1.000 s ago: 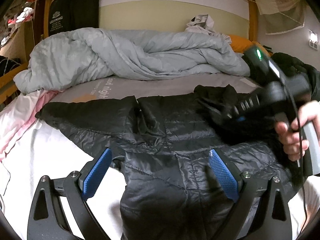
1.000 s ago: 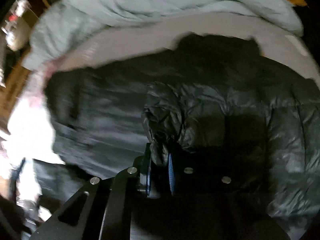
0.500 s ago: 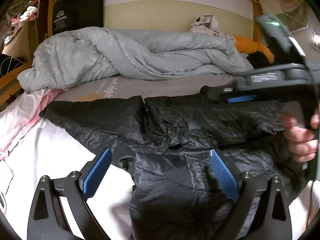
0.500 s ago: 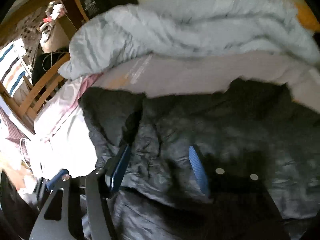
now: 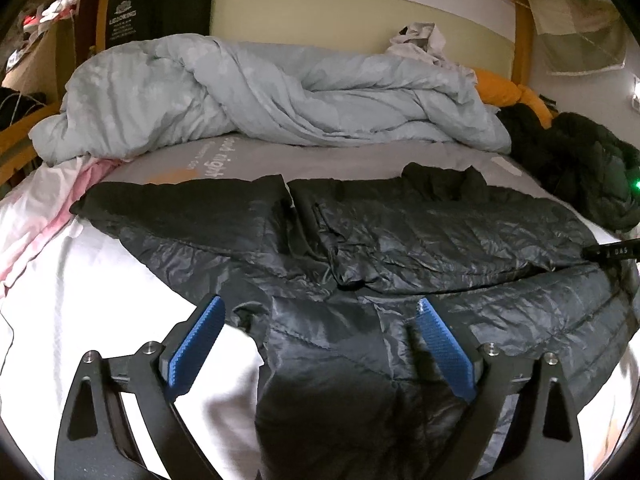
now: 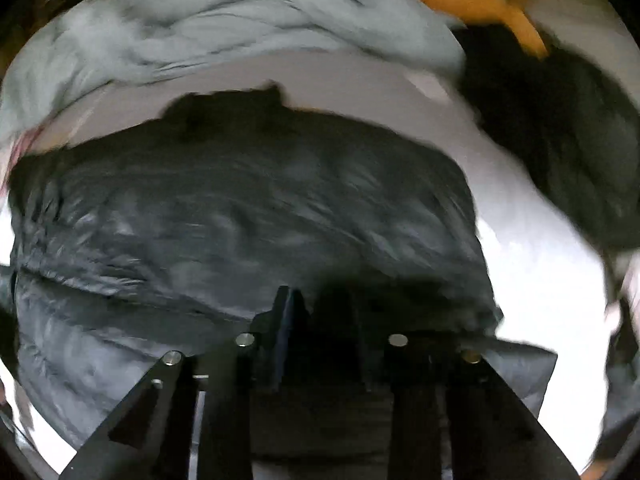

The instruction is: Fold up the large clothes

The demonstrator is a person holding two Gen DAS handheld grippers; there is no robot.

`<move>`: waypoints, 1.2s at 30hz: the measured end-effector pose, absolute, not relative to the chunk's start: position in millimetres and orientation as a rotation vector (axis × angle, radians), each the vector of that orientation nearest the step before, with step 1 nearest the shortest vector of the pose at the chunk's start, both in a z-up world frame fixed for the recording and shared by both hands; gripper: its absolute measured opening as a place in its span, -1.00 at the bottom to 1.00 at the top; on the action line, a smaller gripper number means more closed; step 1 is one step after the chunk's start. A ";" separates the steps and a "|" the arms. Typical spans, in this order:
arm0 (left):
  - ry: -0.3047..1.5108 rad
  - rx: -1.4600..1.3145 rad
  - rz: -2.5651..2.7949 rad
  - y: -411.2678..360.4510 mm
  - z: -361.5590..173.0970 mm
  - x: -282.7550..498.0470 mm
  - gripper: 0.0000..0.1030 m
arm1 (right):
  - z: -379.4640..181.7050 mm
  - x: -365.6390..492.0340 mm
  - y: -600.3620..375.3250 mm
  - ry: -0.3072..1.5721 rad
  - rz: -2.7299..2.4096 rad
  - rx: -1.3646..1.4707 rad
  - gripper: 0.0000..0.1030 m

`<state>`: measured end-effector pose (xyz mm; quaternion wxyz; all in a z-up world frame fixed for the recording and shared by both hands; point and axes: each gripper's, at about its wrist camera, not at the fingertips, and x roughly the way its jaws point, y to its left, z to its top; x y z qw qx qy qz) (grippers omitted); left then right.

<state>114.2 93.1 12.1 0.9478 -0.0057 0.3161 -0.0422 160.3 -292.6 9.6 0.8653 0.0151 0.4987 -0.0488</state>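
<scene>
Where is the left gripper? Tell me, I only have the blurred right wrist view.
Observer: The left gripper hovers over the near edge of the black jacket, jaws wide open, gripping nothing.
Operator: Describe the sleeve.
Observer: One sleeve lies folded across the jacket's body, its cuff ending near the middle.
Operator: Report what sits on the duvet.
Observer: A crumpled white cloth rests on top of the pale blue duvet, by the headboard.
</scene>
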 end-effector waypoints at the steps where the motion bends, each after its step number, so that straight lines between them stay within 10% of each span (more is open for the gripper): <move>1: 0.647 -0.001 -0.083 91.0 11.8 113.9 0.83 | 6.0 163.0 -297.5 1.053 -0.112 0.036 -0.46; 36: 0.699 -0.072 -0.089 114.4 13.7 119.6 0.83 | -36.7 238.6 -105.8 1.246 0.211 0.047 -0.46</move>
